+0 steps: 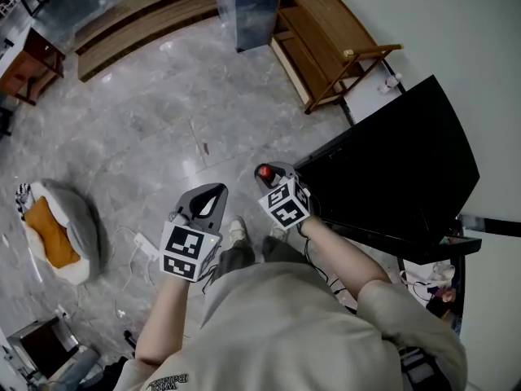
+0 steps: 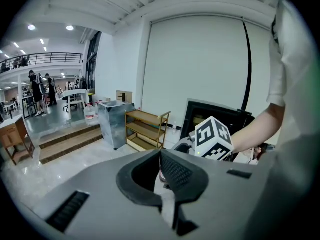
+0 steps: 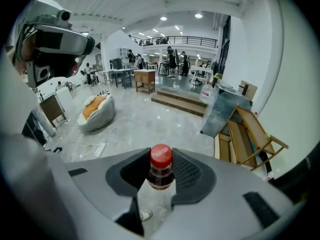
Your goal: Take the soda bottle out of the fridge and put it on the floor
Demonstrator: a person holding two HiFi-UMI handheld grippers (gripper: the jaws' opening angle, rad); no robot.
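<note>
1. We are standing on the pale grey polished stone floor (image 1: 163, 104), which is spreading out wide to the left of the tall black box-shaped fridge (image 1: 399, 161).
2. The fridge is standing just beside our right forearm; we cannot tell whether its door is open.
3. Our left gripper (image 2: 161, 156) is hanging farther from the fridge than the other one, with its jaw tips pressed together and nothing between them.
4. Our right gripper (image 3: 161, 173), just off the fridge's near corner, is pinching the soda bottle by the neck.
5. The clear plastic soda bottle (image 3: 161, 156), with its dark drink and red cap, is already out of the fridge and is hanging upright above the floor.
6. We judge that we are carrying it to its spot. Next we should be lowering it until its base is resting on bare floor away from the fridge, and only then spreading the jaws.
</note>
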